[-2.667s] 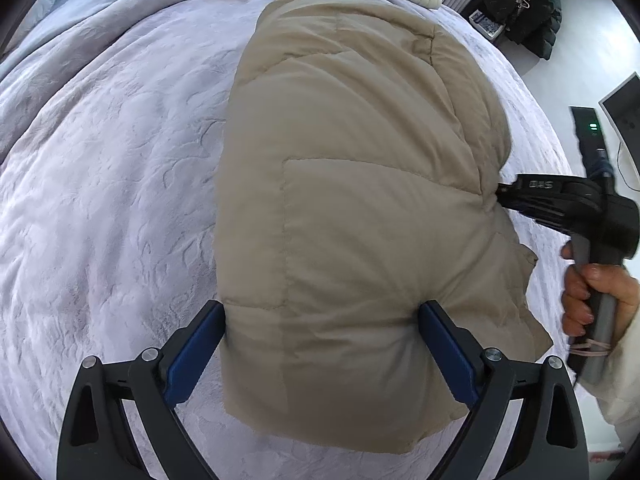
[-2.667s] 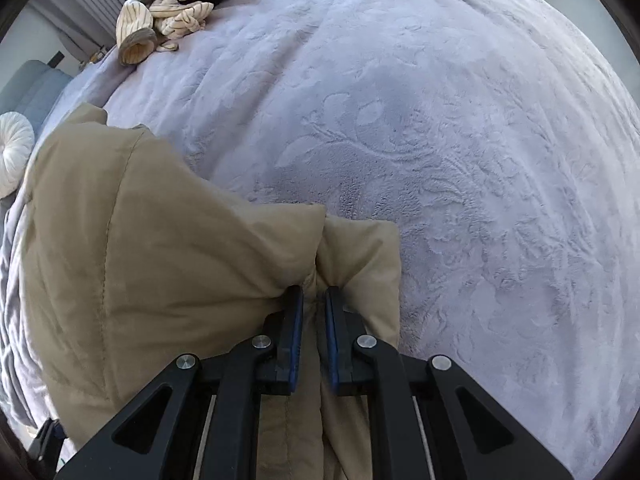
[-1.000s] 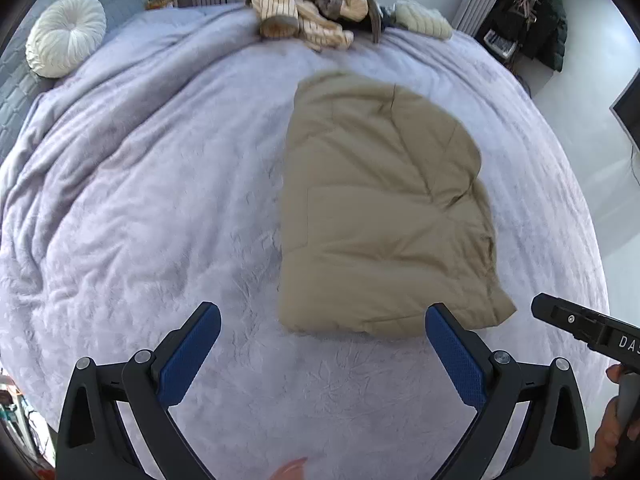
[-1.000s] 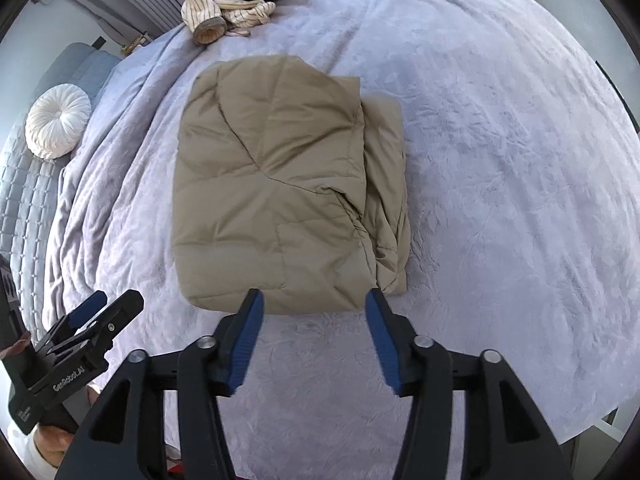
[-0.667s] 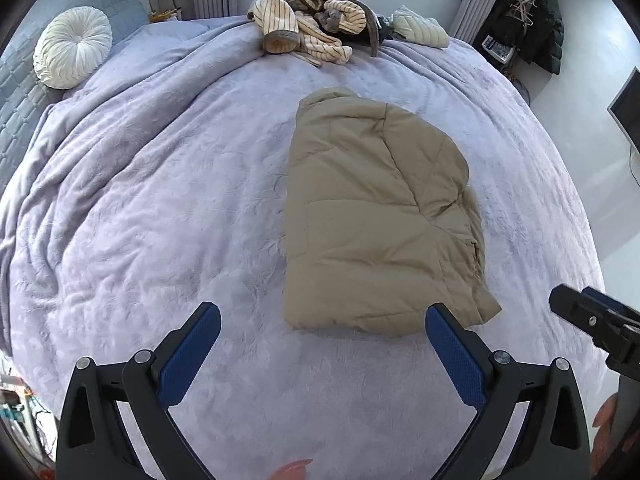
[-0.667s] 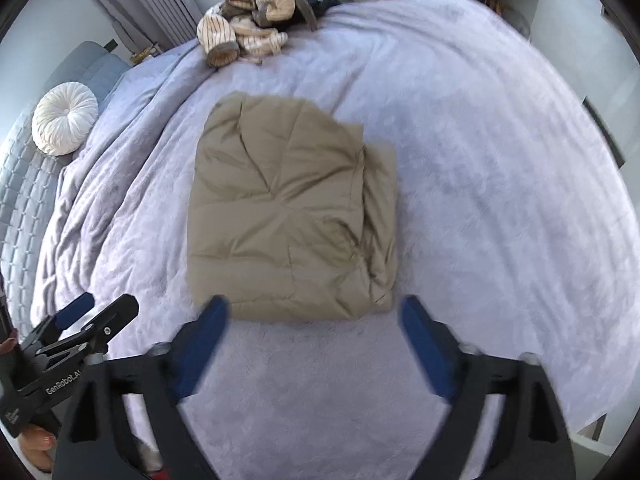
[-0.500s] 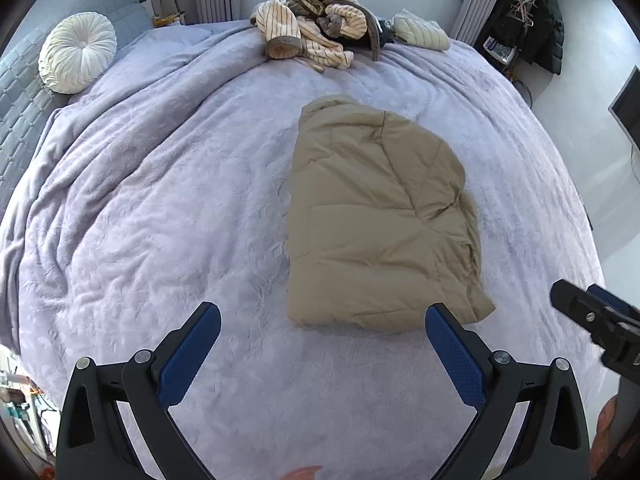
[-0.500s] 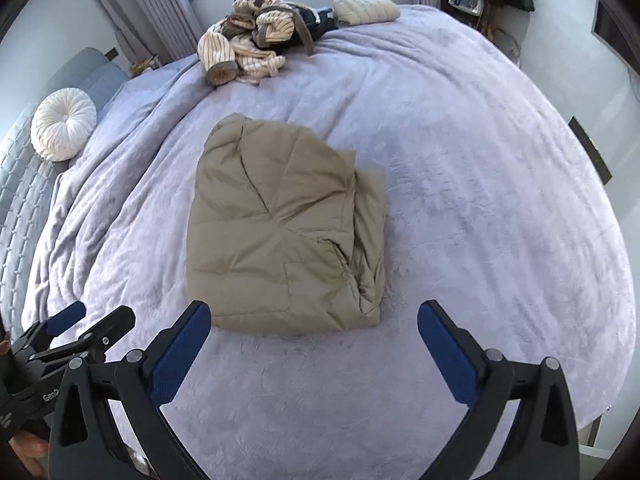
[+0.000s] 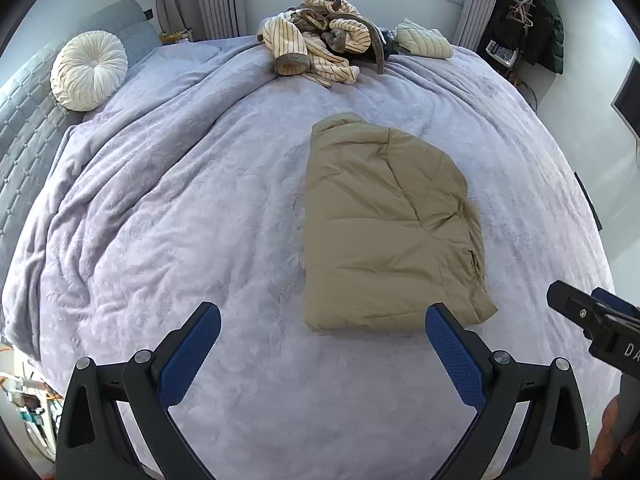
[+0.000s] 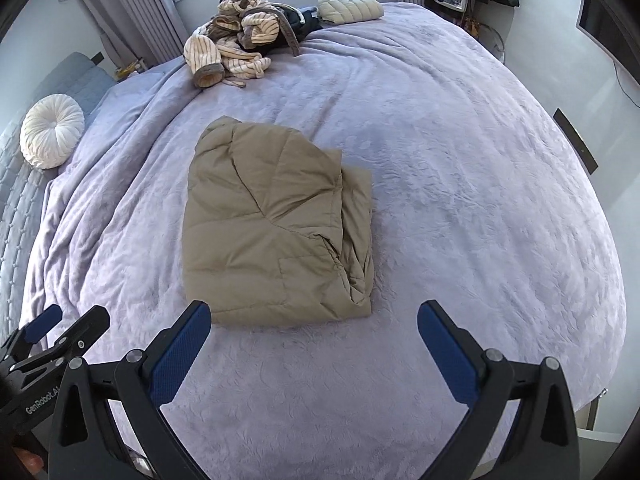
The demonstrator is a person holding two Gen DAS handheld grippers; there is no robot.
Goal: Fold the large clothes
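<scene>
A tan puffer jacket (image 9: pixel 384 232) (image 10: pixel 272 228) lies folded into a compact block in the middle of the lilac bedspread (image 9: pixel 180 208) (image 10: pixel 460 200). My left gripper (image 9: pixel 320 338) hangs open above the near part of the bed, short of the jacket's near edge, nothing between its blue pads. My right gripper (image 10: pixel 314 334) is open wide too, high above the bed and just short of the jacket. Each gripper shows at the other view's edge: the right one (image 9: pixel 592 320) at the right edge of the left wrist view, the left one (image 10: pixel 52 340) at the left edge of the right wrist view.
A heap of striped cream clothes (image 9: pixel 320 48) (image 10: pixel 236 40) and a folded pale quilted garment (image 9: pixel 424 42) (image 10: pixel 352 6) lie at the bed's far end. A round white cushion (image 9: pixel 90 70) (image 10: pixel 52 136) rests by the grey headboard. Dark coats (image 9: pixel 536 12) hang at the far right.
Both grippers let go of the jacket and rose away from it, so it looks smaller and further off. The right gripper's jaws spread from narrow to fully wide.
</scene>
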